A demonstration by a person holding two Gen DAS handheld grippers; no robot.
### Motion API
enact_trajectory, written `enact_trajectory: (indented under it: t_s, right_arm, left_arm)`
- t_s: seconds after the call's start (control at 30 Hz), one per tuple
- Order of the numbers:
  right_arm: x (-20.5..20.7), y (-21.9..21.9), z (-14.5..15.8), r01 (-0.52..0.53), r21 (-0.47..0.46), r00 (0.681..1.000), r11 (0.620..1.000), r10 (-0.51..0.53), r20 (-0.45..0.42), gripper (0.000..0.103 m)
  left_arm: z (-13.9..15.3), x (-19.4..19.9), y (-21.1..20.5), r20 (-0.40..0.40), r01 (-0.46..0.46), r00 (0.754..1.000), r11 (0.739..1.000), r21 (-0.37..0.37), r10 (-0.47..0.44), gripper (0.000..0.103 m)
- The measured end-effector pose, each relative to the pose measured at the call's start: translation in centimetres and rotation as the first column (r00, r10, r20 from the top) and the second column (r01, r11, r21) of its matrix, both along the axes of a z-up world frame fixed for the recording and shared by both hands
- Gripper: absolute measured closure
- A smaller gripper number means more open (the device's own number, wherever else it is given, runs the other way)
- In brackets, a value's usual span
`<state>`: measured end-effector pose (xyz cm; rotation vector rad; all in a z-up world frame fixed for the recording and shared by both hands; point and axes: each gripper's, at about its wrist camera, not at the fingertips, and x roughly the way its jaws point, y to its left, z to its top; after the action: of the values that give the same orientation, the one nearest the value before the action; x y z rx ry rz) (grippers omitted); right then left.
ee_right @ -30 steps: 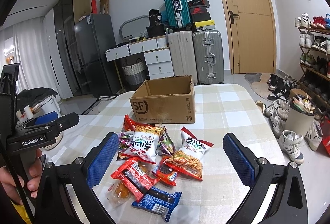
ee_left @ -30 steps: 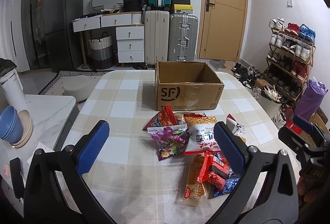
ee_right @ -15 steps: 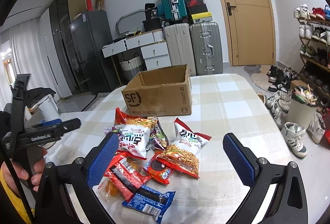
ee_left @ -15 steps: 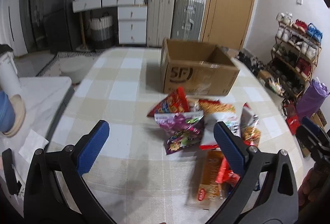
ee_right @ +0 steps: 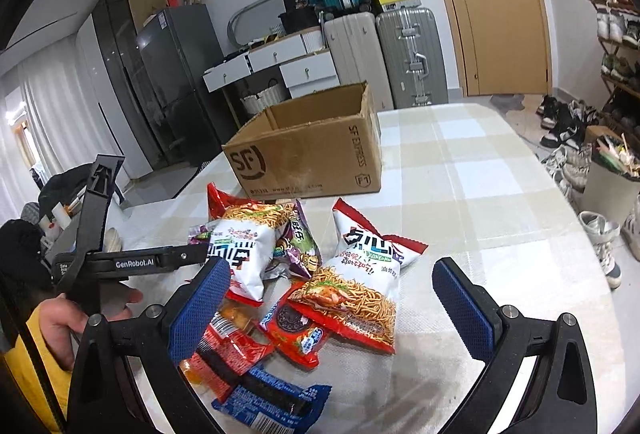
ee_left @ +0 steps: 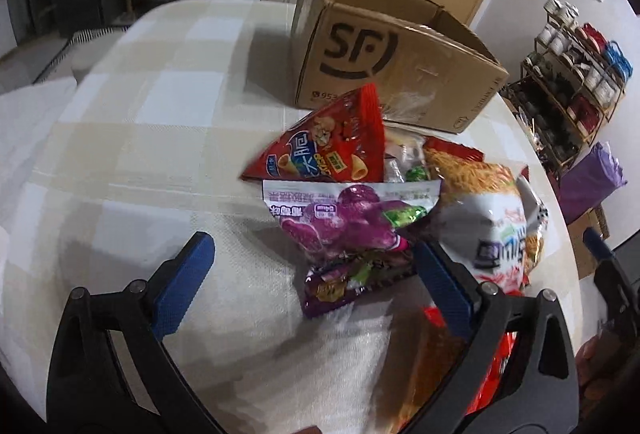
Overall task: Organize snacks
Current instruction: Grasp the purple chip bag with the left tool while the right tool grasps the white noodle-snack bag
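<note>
On the left, the left claw [ee_left: 308, 274] hangs low over the checked bench [ee_left: 160, 122], its jaws spread wide and holding nothing. Its left pad is over bare cloth; its right pad is at the near edge of the snack heap. Between the pads and just ahead lies the purple packet [ee_left: 344, 222], long axis running roughly across the claw's opening, its left end pointing to the bench's left side. Beyond it, leaning toward the box, stands a red cone-snack bag [ee_left: 332, 150]. To the right of both sits a white noodle-snack bag [ee_left: 496, 230], partly behind the right pad.

Further back and slightly right, the open SF cardboard box [ee_left: 384, 66] stands on the far half of the bench, well beyond the heap, its mouth up.

On the right, the right claw [ee_right: 332, 298] is also spread wide and empty, hovering above the near edge of the heap. Ahead of it lies a second noodle-snack bag [ee_right: 368, 274], with a red biscuit packet [ee_right: 296, 330] and a blue wafer packet [ee_right: 272, 398] closer in, toward its left pad.

The left claw looks nearer to a pick: the purple packet is already within its span, so closing across the packet's short side seems the likely next move, then a carry forward and right to the box.
</note>
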<state>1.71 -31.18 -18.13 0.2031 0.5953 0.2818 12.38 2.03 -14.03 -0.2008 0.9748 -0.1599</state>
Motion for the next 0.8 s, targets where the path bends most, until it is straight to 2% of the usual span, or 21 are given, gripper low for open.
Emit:
enact_trajectory:
  t_s: [0.13, 0.17, 0.23, 0.33, 0.47, 0.6, 0.8]
  right_arm:
    - [1.2, -0.3, -0.9, 0.0, 0.016, 1.0, 1.0, 0.001, -0.022, 0.0]
    - [1.4, -0.3, -1.1, 0.002, 0.019, 1.0, 1.0, -0.001, -0.027, 0.0]
    - [1.7, -0.3, -1.3, 0.004, 0.027, 0.999, 1.0, -0.003, -0.037, 0.0]
    - [2.2, -0.5, -1.8, 0.008, 0.036, 0.999, 0.999, -0.006, -0.053, 0.0]
    - [2.3, -0.6, -2.0, 0.009, 0.036, 0.998, 0.999, -0.006, -0.064, 0.0]
    - [2.9, -0.8, -2.2, 0.009, 0.049, 0.996, 0.999, -0.005, -0.092, 0.0]
    - [5.1, -1.6, -3.1, 0.026, 0.11, 0.984, 0.994, -0.006, -0.179, 0.0]
  left_arm:
    - [-1.0, 1.5, -0.1, -0.025, 0.009, 1.0, 0.999, -0.038, -0.01, 0.004]
    - [-1.1, 1.6, 0.0, -0.027, 0.01, 1.0, 0.999, -0.046, -0.011, 0.007]
    - [-1.3, 2.0, 0.0, -0.021, 0.025, 0.999, 0.996, -0.085, -0.027, 0.017]
    - [-1.2, 2.0, -0.1, -0.006, 0.057, 0.998, 0.989, -0.133, -0.058, 0.042]
    - [-1.3, 2.0, -0.1, 0.013, 0.075, 0.997, 0.983, -0.167, -0.074, 0.058]
    - [-1.4, 1.6, 0.3, 0.026, 0.075, 0.997, 0.981, -0.177, -0.072, 0.066]
    - [-0.7, 1.0, 1.4, 0.036, 0.066, 0.998, 0.981, -0.185, -0.061, 0.066]
